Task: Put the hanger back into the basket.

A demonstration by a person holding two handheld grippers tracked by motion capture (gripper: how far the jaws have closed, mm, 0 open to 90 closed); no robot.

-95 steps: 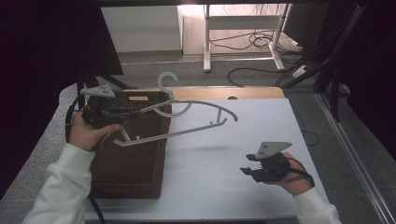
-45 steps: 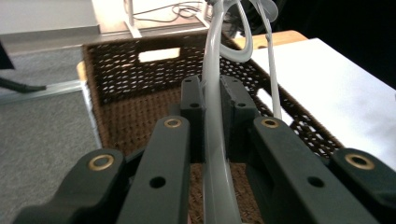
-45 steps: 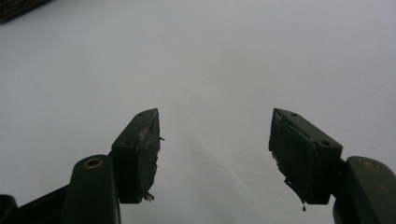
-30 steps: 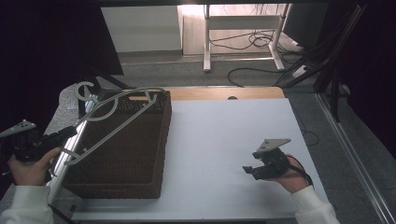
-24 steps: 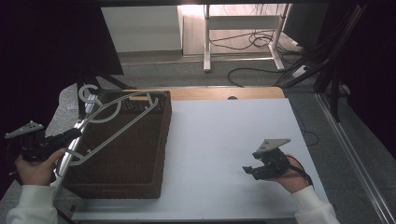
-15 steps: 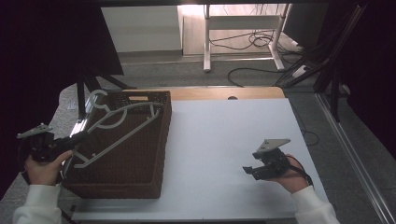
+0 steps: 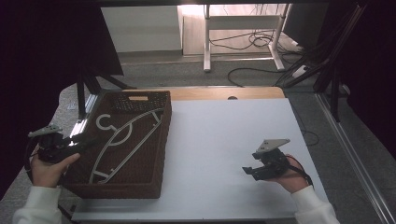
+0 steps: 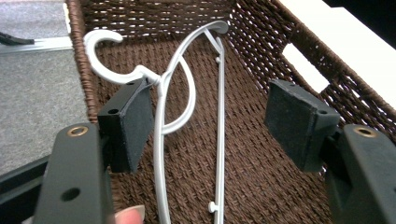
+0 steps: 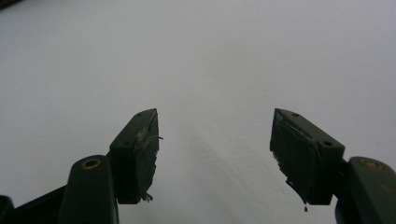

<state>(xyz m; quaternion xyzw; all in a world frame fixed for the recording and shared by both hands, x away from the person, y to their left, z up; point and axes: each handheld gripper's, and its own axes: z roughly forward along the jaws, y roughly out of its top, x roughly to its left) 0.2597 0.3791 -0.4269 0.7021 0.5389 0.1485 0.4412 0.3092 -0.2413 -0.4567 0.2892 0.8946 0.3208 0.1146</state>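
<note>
A white plastic hanger [image 7: 113, 136] lies flat on the floor of the brown wicker basket [image 7: 166, 140], hook toward the far left corner. My left gripper [image 7: 91, 139] reaches over the basket's left wall. Its jaws have just been opening and now stand wide. In the left gripper view the hanger [image 8: 161, 116] runs up between the pads of my left gripper [image 8: 208, 121], close beside the left one, with no pad pressing on it. My right gripper [image 7: 247, 171] hovers open over the white table, and in the right gripper view nothing lies between its [image 9: 215, 149] pads.
The basket stands at the left end of the white table [image 7: 224, 140], its woven wall [image 8: 261, 51] rising around the hanger. Grey floor and a dark frame lie left of the basket. Table legs and cables lie on the floor beyond the far edge.
The left hand brought the hanger down from tilted over the basket's left rim until it lay flat inside, then its jaws opened off it. The right gripper stayed put.
</note>
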